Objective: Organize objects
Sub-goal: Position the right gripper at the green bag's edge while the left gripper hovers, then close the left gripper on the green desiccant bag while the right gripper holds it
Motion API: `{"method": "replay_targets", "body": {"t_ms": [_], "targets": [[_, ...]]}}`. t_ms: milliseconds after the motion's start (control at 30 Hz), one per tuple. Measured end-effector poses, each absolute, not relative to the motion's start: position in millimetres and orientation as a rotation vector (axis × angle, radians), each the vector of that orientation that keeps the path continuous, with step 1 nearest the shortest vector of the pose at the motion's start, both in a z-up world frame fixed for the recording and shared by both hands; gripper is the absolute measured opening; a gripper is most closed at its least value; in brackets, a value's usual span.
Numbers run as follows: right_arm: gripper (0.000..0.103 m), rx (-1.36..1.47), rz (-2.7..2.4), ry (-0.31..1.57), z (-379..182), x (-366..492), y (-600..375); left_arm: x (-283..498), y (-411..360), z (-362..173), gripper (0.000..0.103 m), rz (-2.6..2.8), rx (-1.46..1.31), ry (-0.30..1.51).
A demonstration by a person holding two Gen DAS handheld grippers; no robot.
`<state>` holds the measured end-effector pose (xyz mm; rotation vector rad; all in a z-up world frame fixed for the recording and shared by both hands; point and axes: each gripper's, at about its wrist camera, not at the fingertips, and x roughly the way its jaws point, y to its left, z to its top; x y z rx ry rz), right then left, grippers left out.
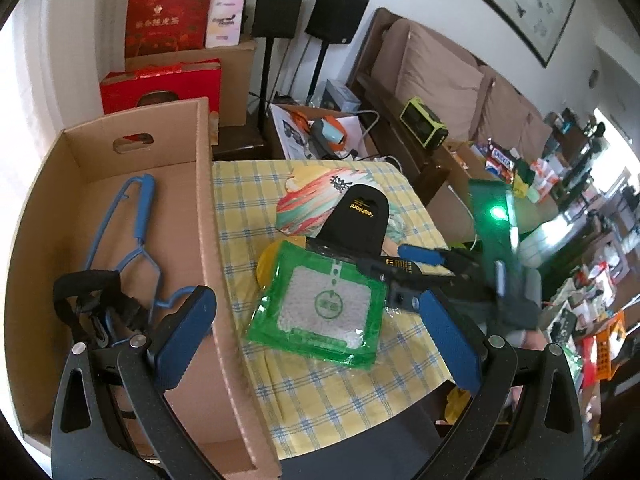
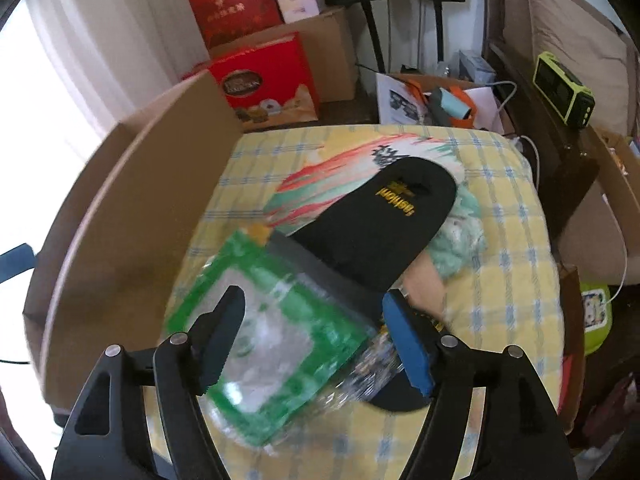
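Note:
A green desiccant packet (image 1: 320, 312) lies on the yellow checked cloth (image 1: 352, 392), overlapping a black insole (image 1: 356, 216) and a striped fan-shaped item (image 1: 308, 204). My left gripper (image 1: 320, 328) is open, its left finger (image 1: 184, 328) over the cardboard box (image 1: 208, 200) wall, its right finger beside the packet. My right gripper (image 2: 312, 336) is open and straddles the packet (image 2: 272, 352), which is blurred; the insole (image 2: 380, 220) lies just beyond. The right gripper also shows in the left wrist view (image 1: 404, 276), at the packet's right edge.
The box holds a blue hanger (image 1: 132, 232) and a black strap (image 1: 92, 304). Red gift boxes (image 1: 160, 84), speakers on stands (image 1: 280, 4), a sofa (image 1: 440, 72) and a lime-green radio (image 1: 424, 124) stand behind. Clutter fills the right side.

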<state>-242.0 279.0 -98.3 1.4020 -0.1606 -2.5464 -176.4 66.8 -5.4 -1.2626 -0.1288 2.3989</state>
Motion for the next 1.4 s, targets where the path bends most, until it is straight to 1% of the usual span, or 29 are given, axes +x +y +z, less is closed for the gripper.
{"method": "replay_targets", "body": {"t_ms": [100, 167, 233, 500, 700, 733, 767, 900, 933, 1133, 1167, 1200, 1233, 1267, 1333, 1400], "targets": [[0.073, 1.371, -2.509, -0.176, -96, -240, 275, -172, 62, -3, 0.101, 2.398, -1.253, -0.142], [0.074, 1.330, -2.496, -0.119, -93, -234, 264, -165, 59, -1, 0.101, 2.413, -1.238, -0.144], [0.084, 1.312, -2.492, -0.042, -95, -230, 249, -162, 56, -1, 0.101, 2.414, -1.235, -0.150], [0.084, 1.352, -2.498, 0.038, -115, -237, 216, -156, 53, -6, 0.101, 2.432, -1.251, -0.148], [0.085, 1.392, -2.552, 0.306, -134, -229, 206, -158, 55, -9, 0.101, 2.425, -1.256, -0.154], [0.086, 1.391, -2.552, 0.321, -134, -227, 208, -158, 56, -9, 0.101, 2.424, -1.255, -0.154], [0.086, 1.397, -2.552, 0.326, -135, -226, 211, -158, 57, -9, 0.101, 2.422, -1.256, -0.154], [0.096, 1.415, -2.573, 0.339, -140, -219, 231, -161, 62, -7, 0.101, 2.418, -1.253, -0.158], [0.097, 1.418, -2.577, 0.333, -141, -218, 235, -161, 63, -7, 0.101, 2.419, -1.252, -0.156], [0.096, 1.443, -2.598, 0.328, -141, -206, 254, -172, 83, -4, 0.101, 2.384, -1.268, -0.108], [0.096, 1.449, -2.599, 0.327, -141, -204, 255, -176, 89, -4, 0.101, 2.362, -1.283, -0.094], [0.093, 1.456, -2.597, 0.319, -139, -202, 255, -180, 93, -4, 0.101, 2.353, -1.298, -0.079], [0.089, 1.461, -2.593, 0.301, -138, -199, 256, -183, 95, -4, 0.101, 2.350, -1.304, -0.071], [0.088, 1.465, -2.590, 0.283, -136, -196, 257, -187, 99, -4, 0.101, 2.341, -1.312, -0.058], [0.088, 1.471, -2.589, 0.232, -132, -190, 261, -195, 106, -4, 0.099, 2.307, -1.332, -0.027], [0.088, 1.463, -2.580, 0.142, -127, -183, 267, -206, 112, -6, 0.098, 2.252, -1.371, -0.010]]}}
